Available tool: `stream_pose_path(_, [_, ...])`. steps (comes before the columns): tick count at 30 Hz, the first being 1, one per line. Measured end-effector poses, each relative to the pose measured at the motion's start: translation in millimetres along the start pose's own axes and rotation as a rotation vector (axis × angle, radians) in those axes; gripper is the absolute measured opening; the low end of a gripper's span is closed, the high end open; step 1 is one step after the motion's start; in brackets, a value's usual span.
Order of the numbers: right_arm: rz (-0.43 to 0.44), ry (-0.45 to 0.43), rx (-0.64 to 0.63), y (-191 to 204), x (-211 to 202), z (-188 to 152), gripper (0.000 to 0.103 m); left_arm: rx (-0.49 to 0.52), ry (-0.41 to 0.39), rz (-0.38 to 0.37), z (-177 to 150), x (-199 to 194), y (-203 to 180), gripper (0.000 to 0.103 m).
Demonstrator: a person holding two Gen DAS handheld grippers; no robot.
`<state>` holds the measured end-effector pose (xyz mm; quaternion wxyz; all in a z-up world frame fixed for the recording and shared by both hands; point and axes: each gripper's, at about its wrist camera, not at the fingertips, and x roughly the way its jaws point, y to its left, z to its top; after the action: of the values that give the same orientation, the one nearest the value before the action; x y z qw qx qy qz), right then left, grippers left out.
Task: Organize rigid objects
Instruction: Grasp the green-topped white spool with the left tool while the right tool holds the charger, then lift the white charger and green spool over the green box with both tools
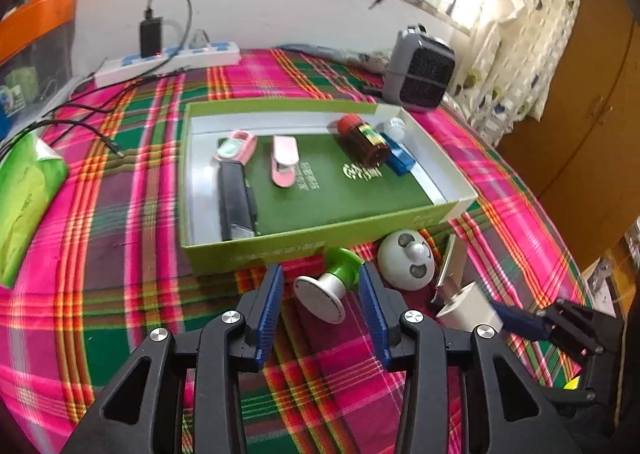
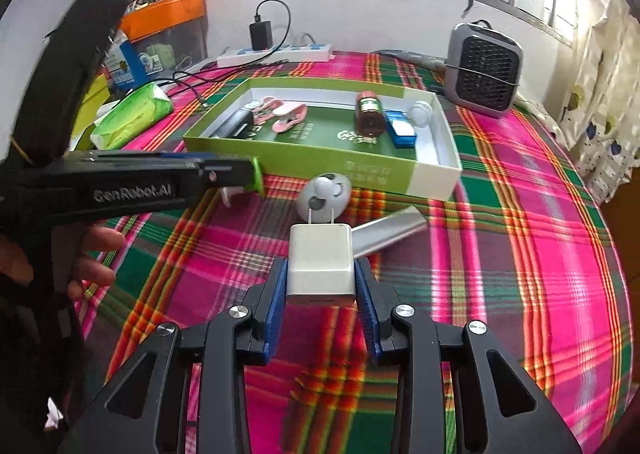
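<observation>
Left gripper (image 1: 320,286) low over the plaid desk (image 1: 120,254), level, fingers pointing at the near wall of the green box (image 1: 256,250). Its blue pads (image 1: 270,310) are spread, with the green-and-white stand (image 1: 328,286) lying on its side between them; right pad looks to touch the green end, left pad apart from it. No grip visible.

Right gripper (image 2: 320,278) also low and level, pads pressed on both sides of the white charger (image 2: 320,266), prongs pointing away toward the box. Whether the charger is lifted off the cloth, cannot tell.

Left view only: the stand in full, and the box contents from above: black stapler (image 1: 236,198), two pink clips (image 1: 284,162), brown bottle (image 1: 362,140), blue item (image 1: 400,160). The right gripper shows at far right, on the charger.

Right view only: a person's fingers (image 2: 96,254) on the left gripper's handle, the silver bar (image 2: 388,234) behind the charger, round white toy (image 2: 326,194) just before the box.
</observation>
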<state>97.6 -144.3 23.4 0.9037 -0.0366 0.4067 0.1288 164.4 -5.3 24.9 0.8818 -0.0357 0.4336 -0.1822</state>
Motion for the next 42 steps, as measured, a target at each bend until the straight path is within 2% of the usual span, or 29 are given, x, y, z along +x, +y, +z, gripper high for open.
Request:
stream_pose_path(14, [-0.004,-0.007,0.033,-15.9,-2.2,-2.7,0.035,0.038,0.062,0.031,-5.6,19.0,-20.7,0.038])
stream_pose_path(32, [0.01,-0.015,0.042,-20.9,-3.0,-4.6,0.035,0.031,0.047,0.077,-4.4,23.3,-26.8,0.038])
stream_pose_path(36, [0.011,-0.015,0.043,-21.0,-3.1,-4.7,0.035,0.028,0.046,0.087,-4.3,22.9,-25.7,0.033])
stream_pose_path(42, [0.011,-0.014,0.043,-20.8,-3.3,-5.4,0.035,0.026,0.045,0.084,-4.3,22.2,-24.5,0.033])
